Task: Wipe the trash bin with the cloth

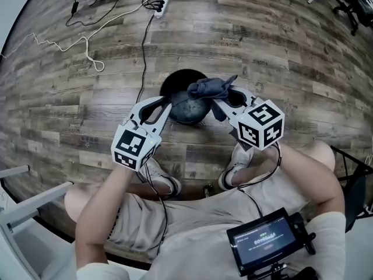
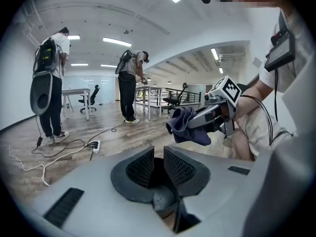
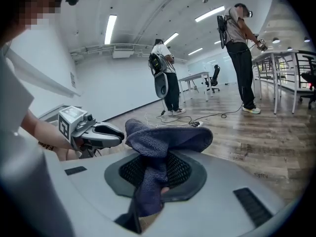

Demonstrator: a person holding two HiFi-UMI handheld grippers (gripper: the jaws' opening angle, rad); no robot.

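1. Writing: the marker cubes on my left gripper (image 1: 166, 102) and right gripper (image 1: 219, 96) carry black-and-white square patterns, no letters. The small screen (image 1: 265, 239) at my chest shows lines of text too small to read.
2. Trash bin (image 1: 175, 79): a round, black, smooth-walled bin standing upright on the wood-plank floor (image 1: 280, 45), its mouth facing up at the head view. Being round, it shows no long axis from above.
3. Cloth (image 1: 211, 87): dark blue, knitted-looking, bunched and soft. It sits above the right part of the bin's mouth, its length running across towards the bin's right rim. I cannot tell whether it touches the bin.
4. Right gripper: jaws clamped on the cloth, which spills out over the ribbed black pads (image 3: 180, 169); it reaches in from the bin's right side.
5. Left gripper: jaws drawn narrow, nothing between them, tips at the bin's left rim.
6. A white power strip (image 1: 158, 4) lies well beyond the bin, and a black cable (image 1: 144, 45) runs from it towards the bin.
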